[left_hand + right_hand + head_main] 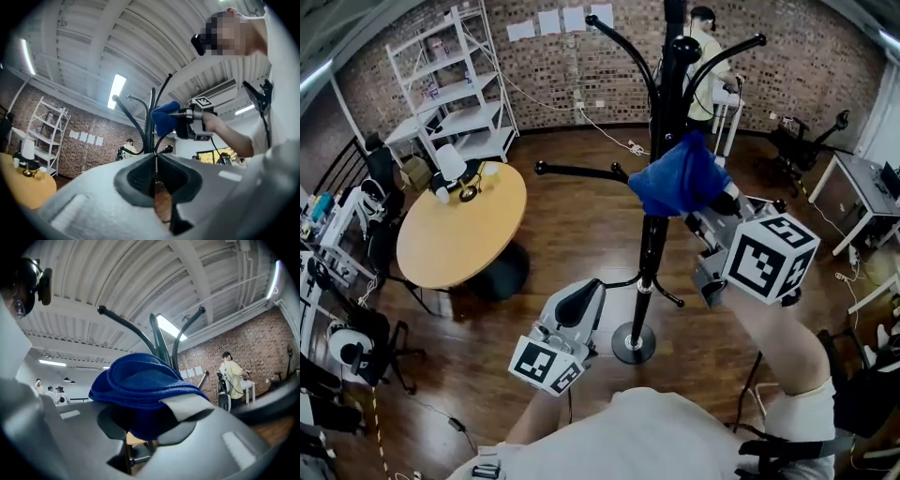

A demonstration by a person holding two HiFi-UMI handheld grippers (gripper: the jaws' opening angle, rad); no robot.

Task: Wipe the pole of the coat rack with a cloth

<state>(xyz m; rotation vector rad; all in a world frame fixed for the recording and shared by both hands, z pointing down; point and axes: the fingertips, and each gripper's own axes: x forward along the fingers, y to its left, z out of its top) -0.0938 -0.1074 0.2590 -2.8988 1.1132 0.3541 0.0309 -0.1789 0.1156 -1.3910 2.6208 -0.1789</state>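
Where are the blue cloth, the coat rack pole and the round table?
blue cloth (680, 180), head view, bunched middle
coat rack pole (650, 258), head view, lower shaft
round table (459, 234), head view, bare top

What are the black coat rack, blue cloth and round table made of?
The coat rack looks like metal tube with glossy black paint: thin curved arms, highlights on the knobs. The blue cloth seems soft microfibre or terry: thick folds, fuzzy nap. The round table has a matt tan top, wood or laminate; unclear which.
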